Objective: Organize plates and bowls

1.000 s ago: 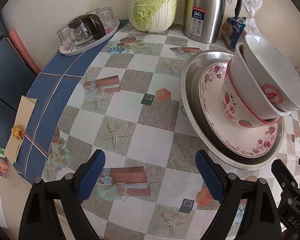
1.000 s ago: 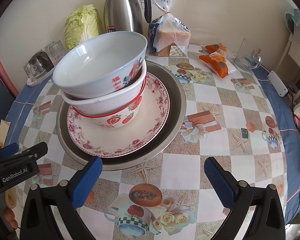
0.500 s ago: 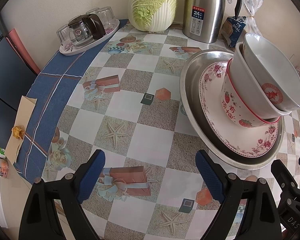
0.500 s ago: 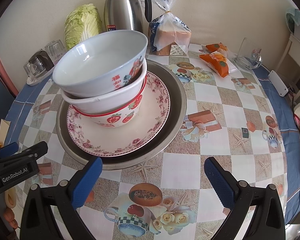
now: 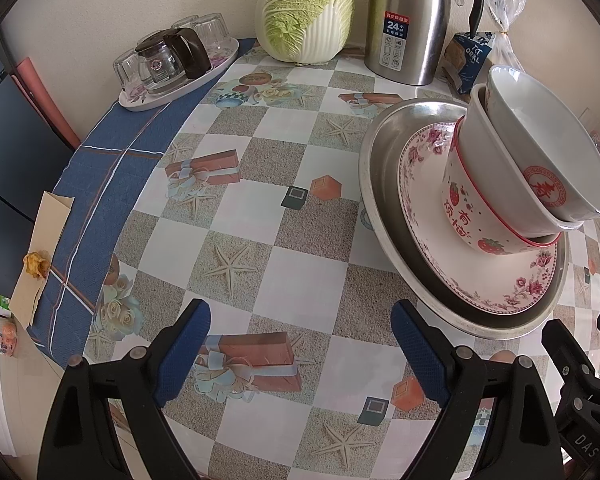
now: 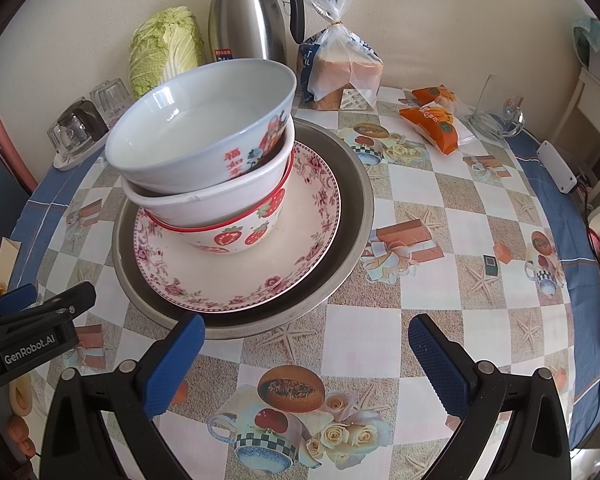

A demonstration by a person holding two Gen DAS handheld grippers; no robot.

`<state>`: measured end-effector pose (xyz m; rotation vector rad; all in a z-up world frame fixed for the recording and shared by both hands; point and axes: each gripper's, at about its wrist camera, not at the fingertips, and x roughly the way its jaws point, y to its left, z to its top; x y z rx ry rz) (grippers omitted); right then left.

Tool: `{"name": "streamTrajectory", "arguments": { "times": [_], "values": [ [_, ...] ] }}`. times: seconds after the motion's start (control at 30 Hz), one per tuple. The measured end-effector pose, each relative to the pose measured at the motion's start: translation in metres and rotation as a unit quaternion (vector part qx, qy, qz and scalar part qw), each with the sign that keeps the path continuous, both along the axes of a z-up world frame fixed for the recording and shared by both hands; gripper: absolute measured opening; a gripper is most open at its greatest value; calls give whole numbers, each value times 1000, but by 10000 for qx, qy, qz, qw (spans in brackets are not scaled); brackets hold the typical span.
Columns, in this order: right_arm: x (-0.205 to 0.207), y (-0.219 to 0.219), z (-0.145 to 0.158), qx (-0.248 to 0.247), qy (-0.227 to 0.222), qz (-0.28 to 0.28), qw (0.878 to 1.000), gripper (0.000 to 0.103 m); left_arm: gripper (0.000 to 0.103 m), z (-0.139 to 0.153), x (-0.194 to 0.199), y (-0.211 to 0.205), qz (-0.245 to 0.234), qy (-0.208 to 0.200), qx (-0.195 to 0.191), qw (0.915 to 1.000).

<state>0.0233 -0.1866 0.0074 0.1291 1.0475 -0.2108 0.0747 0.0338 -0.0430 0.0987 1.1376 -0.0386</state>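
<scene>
Checked oilcloth printed with starfish and gift boxes covers the round worktop, which stands against a cream wall with a cabbage, a steel jug and a bag of bread along its far edge at about 12 o'clock. Everything the task concerns is already gathered in one pile left of centre in the right wrist view: a metal tray carries a flowered plate, on that sits a strawberry bowl, then a plain white bowl, and a large white bowl on top, leaning toward 10 o'clock because it does not seat squarely in the one below. Widest at the bottom makes sense for a stack, though the tilted top bowl looks the least secure piece. The left gripper hangs over bare cloth with the pile at its 2 o'clock, jaws spread wide and nothing between them; the right gripper likewise stands wide apart and empty, with the tray rim just beyond its left finger at 11 o'clock. Compared with the earlier frames nothing differs: both grippers and every dish sit where they were.
</scene>
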Motion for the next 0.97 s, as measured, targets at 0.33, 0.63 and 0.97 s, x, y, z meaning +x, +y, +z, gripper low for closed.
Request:
{"name": "streamTrajectory", "arguments": {
  "times": [0.33,0.63,0.97],
  "values": [
    [0,0,0,1,6,1,10000,103,92,0,0,0,0,2,1,10000],
    [0,0,-1,1,17,5,10000,103,92,-1,-1,1,13,-14,-12,10000],
    [0,0,-1,3,25,6,10000,103,92,8,-1,3,34,-170,-137,9998]
  ]
}}
